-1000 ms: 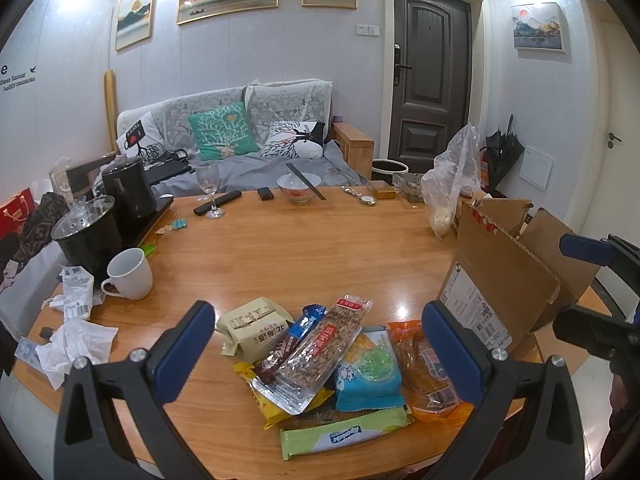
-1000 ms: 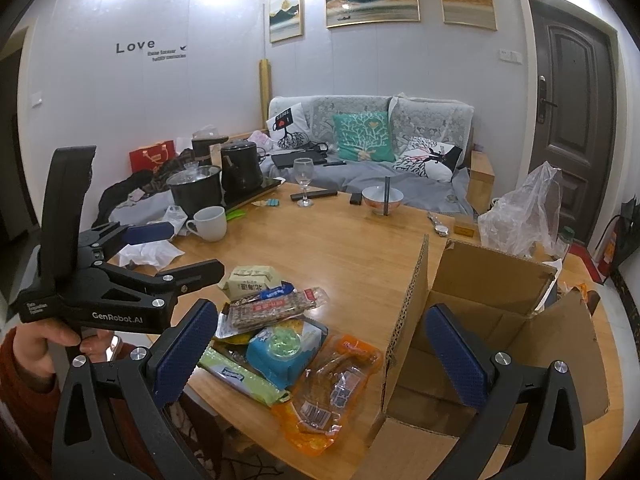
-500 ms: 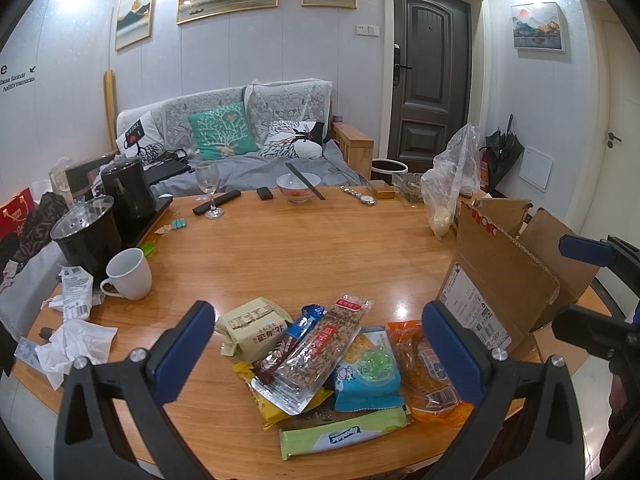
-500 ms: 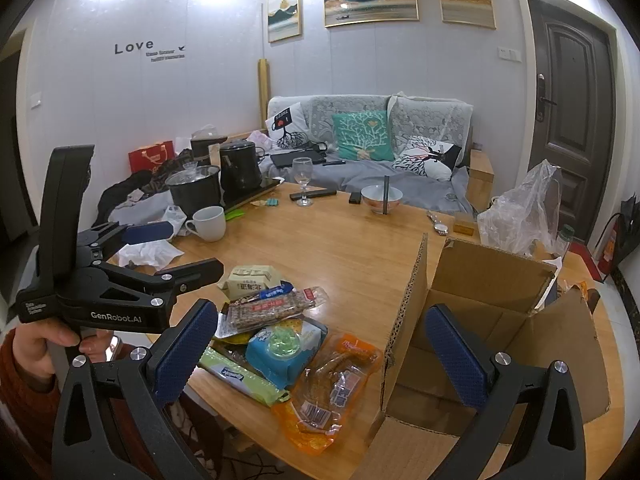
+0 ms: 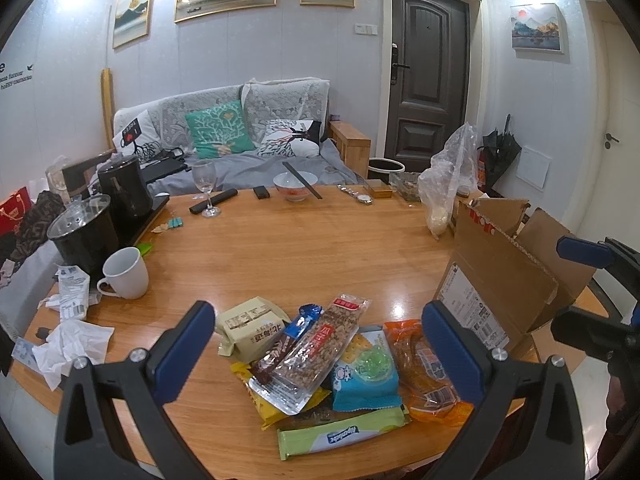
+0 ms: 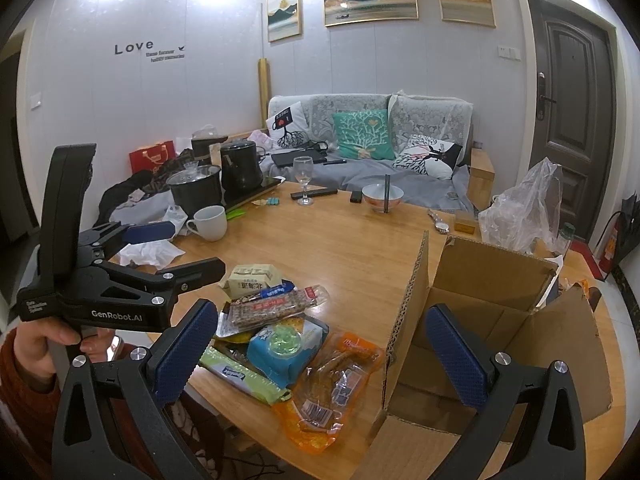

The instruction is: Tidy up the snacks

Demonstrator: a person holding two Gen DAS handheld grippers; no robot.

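Note:
A pile of snack packets lies at the near edge of the wooden table [image 5: 304,256]: a clear nut bar [image 5: 316,354], a blue cracker pack [image 5: 366,372], an orange pack [image 5: 424,368], a green bar [image 5: 340,432] and a cream box [image 5: 250,326]. An open cardboard box [image 5: 500,276] stands to their right, seen from above in the right wrist view [image 6: 484,316]. My left gripper [image 5: 318,350] is open above the pile, empty. My right gripper [image 6: 320,354] is open and empty, between the pile [image 6: 280,320] and the box.
A white mug [image 5: 126,274], black pots [image 5: 84,232], crumpled tissues [image 5: 68,346], a wine glass [image 5: 205,188], a bowl with chopsticks [image 5: 296,186] and a clear plastic bag [image 5: 444,188] stand around the table. A sofa [image 5: 240,140] is behind it.

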